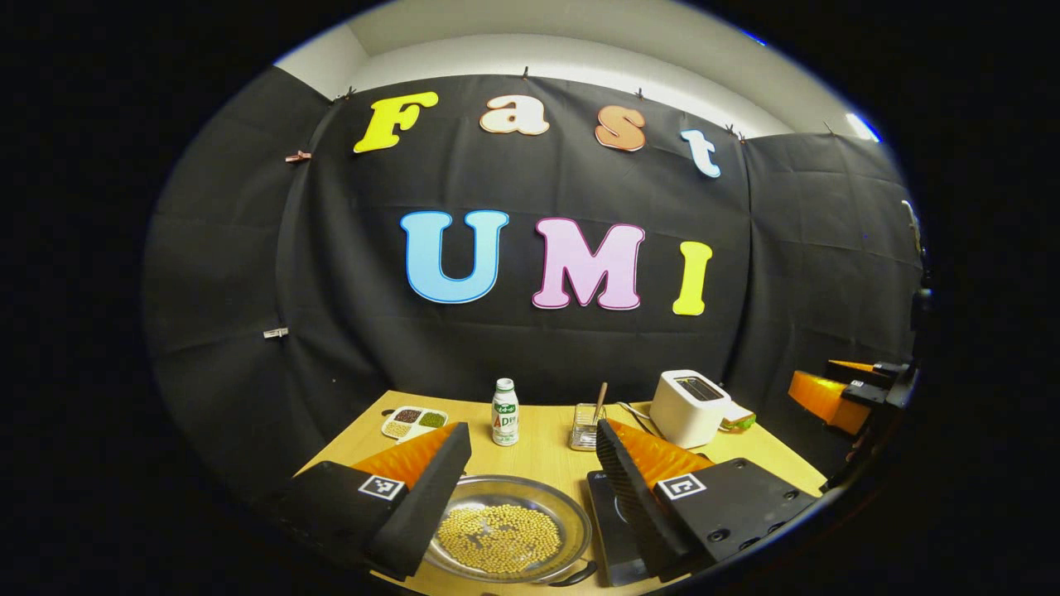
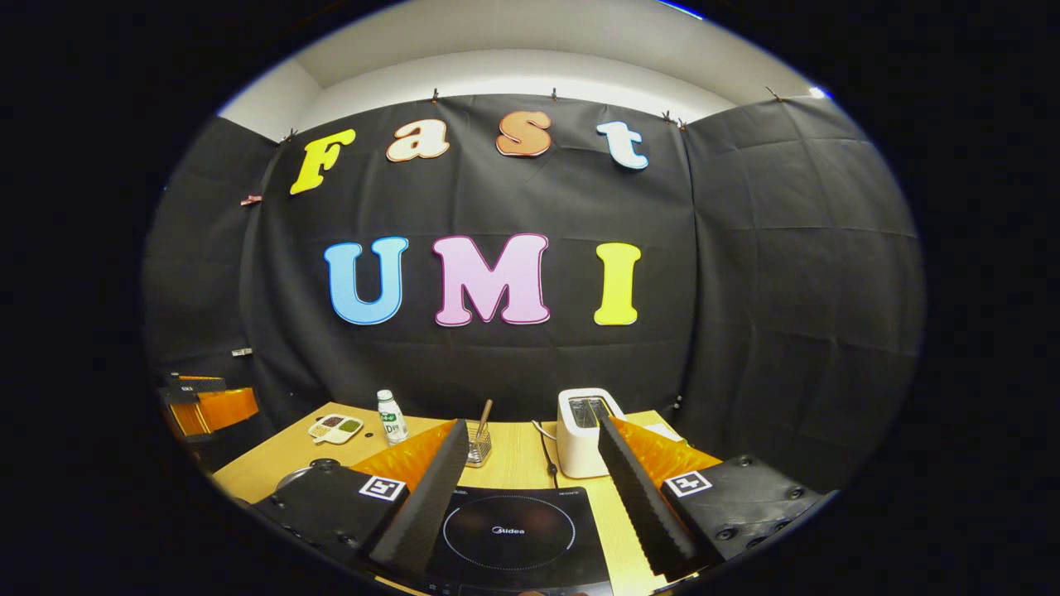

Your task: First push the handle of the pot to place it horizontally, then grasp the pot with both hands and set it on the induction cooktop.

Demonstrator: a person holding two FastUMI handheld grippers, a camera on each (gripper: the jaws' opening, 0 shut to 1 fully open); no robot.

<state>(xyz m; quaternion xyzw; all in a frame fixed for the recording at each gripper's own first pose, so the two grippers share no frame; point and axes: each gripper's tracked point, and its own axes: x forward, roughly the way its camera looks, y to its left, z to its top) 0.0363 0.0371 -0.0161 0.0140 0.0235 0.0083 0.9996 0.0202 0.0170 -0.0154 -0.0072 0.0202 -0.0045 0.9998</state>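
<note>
A shallow metal pot (image 1: 505,530) with a glass lid, full of yellow beans, sits on the wooden table at the bottom of the left gripper view. One dark handle (image 1: 575,574) sticks out at its near right. My left gripper (image 1: 531,430) hovers over it, open, with the pot between the two fingers and untouched. The black induction cooktop (image 1: 613,530) lies just right of the pot. In the right gripper view the cooktop (image 2: 509,530) lies between the fingers of my open right gripper (image 2: 532,426). A sliver of the pot (image 2: 302,473) shows to its left.
Along the back of the table (image 1: 546,455) stand a sectioned dish of grains (image 1: 414,420), a small bottle (image 1: 505,411), a wire holder with a utensil (image 1: 586,426) and a white toaster (image 1: 687,406). The right gripper (image 1: 836,393) shows at the far right edge.
</note>
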